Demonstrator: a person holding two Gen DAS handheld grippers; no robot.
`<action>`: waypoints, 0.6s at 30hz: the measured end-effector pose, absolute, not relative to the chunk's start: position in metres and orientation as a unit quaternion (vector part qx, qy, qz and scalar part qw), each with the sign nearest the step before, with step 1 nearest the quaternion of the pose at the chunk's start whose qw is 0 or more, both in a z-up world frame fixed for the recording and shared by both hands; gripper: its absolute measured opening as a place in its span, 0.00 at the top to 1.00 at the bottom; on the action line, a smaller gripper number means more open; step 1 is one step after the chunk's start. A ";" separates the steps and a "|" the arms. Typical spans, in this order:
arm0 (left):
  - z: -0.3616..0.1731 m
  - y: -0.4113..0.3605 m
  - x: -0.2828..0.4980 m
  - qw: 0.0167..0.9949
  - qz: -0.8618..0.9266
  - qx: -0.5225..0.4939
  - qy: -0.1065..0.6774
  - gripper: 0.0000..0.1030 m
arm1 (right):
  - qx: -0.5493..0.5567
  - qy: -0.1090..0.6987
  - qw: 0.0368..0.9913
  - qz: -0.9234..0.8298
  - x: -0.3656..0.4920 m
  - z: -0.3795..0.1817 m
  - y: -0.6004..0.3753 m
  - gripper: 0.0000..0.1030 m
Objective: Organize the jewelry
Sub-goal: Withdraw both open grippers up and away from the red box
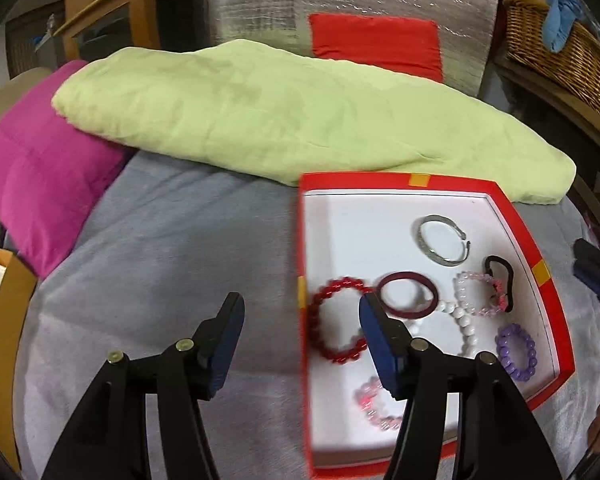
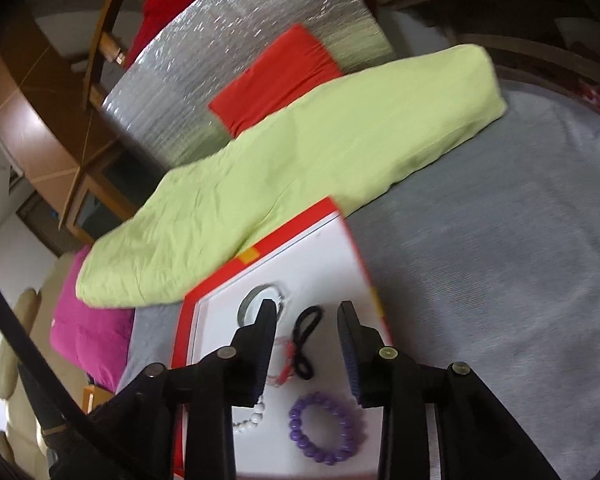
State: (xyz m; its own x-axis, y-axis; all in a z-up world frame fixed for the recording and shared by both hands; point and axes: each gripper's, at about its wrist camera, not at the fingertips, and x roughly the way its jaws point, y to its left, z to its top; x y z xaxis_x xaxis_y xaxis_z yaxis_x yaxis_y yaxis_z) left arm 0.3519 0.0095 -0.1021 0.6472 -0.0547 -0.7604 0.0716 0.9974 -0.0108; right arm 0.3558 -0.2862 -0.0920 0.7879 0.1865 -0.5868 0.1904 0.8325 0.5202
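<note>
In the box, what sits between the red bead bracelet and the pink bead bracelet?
The dark maroon ring lies between the red bead bracelet and the pink bead bracelet, on the white floor of the red box; the left wrist view shows it.

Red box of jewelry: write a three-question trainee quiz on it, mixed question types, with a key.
1. True or false: the purple bead bracelet lies inside the red box.
2. Multiple choice: what does the red box rest on? A) a wooden floor B) the gray blanket C) a glass shelf
3. Fill in: the left gripper and the right gripper are both ____, holding nothing.

Key
1. True; it sits on the white floor of the box, near the black hair tie.
2. B; the green cloth lies just behind the box.
3. Open; the jaws of each stand apart with nothing between them.
</note>
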 end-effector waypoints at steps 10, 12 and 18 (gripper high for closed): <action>-0.108 0.040 0.320 0.904 -0.020 0.021 0.427 0.37 | 0.289 0.359 0.887 -0.022 0.330 -0.097 -0.303 0.53; -0.110 0.047 0.311 0.902 -0.018 0.020 0.430 0.37 | 0.290 0.367 0.884 -0.026 0.324 -0.098 -0.303 0.53; -0.112 0.051 0.276 0.902 -0.025 0.026 0.431 0.37 | 0.284 0.372 0.883 -0.028 0.304 -0.097 -0.296 0.53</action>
State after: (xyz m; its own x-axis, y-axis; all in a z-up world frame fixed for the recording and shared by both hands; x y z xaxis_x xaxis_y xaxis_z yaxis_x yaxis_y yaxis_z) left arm 0.2758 0.0514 -0.1116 0.6279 -0.0221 -0.7780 0.0668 0.9974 0.0255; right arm 0.3041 -0.2962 -0.0967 0.7222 0.1613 -0.6726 0.2609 0.8371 0.4809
